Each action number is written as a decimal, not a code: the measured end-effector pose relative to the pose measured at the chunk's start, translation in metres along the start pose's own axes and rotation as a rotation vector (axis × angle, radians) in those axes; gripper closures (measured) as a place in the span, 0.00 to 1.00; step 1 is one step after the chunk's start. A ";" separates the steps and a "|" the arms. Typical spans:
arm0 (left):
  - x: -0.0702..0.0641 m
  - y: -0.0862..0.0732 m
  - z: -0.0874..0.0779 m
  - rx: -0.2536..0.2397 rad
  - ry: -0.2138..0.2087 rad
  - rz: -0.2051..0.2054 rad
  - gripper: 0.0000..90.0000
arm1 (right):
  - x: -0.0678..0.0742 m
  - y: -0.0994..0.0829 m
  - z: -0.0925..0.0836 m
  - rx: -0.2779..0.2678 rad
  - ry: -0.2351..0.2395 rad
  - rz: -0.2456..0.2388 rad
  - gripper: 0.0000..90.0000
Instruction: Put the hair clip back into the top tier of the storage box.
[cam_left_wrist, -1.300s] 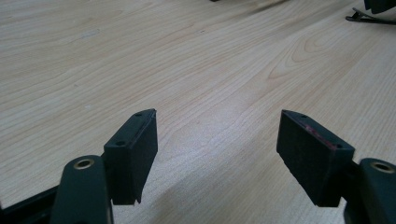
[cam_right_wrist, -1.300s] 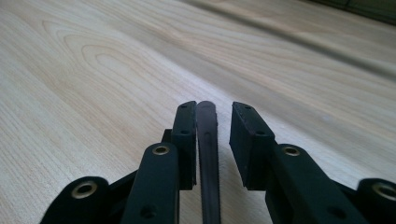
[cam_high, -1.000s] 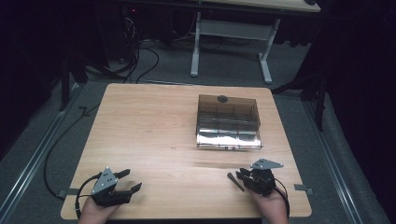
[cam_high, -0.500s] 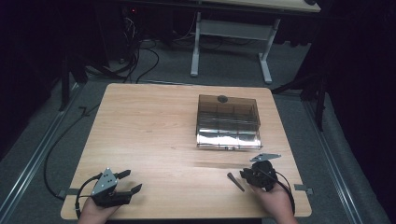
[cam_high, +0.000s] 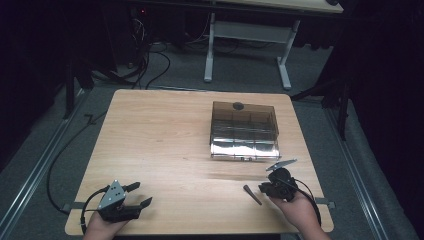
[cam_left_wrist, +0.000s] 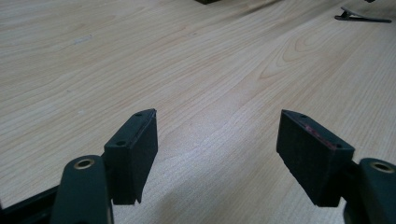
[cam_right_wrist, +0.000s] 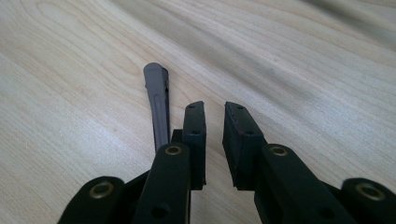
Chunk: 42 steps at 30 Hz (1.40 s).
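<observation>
Hair clip (cam_right_wrist: 158, 106) lying flat on the wooden table (cam_high: 165, 145), just left of the right gripper (cam_right_wrist: 214, 109) and outside its jaws, long axis nearly parallel to them. Jaws just closing to a narrow gap, pinching nothing. Left gripper (cam_left_wrist: 217, 135) spread wide, well apart from the clip

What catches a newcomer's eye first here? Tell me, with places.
The clear compartment box stands out on the far right part of the wooden table. Near the front edge, the right gripper, jaws nearly closed with nothing between them, sits beside a dark hair clip; the left gripper rests open at front left.
</observation>
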<state>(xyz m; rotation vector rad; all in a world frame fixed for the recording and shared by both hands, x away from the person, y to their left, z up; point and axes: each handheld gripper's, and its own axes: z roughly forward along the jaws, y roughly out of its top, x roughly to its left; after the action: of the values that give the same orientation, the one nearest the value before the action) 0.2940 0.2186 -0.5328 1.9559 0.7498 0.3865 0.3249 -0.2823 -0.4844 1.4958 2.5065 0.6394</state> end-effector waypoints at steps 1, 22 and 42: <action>0.000 0.000 0.000 0.000 0.000 0.000 0.33 | 0.001 0.001 0.000 0.010 0.001 -0.006 0.88; 0.000 0.000 0.000 -0.001 -0.003 0.000 0.33 | 0.009 0.023 0.003 0.221 0.012 -0.091 0.88; 0.000 0.000 0.000 0.001 -0.006 0.004 0.33 | 0.023 0.038 0.014 0.349 0.033 -0.140 0.80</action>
<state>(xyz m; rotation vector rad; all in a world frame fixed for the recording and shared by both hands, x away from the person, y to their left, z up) 0.2939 0.2184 -0.5329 1.9592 0.7426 0.3823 0.3486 -0.2429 -0.4784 1.3974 2.8289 0.2128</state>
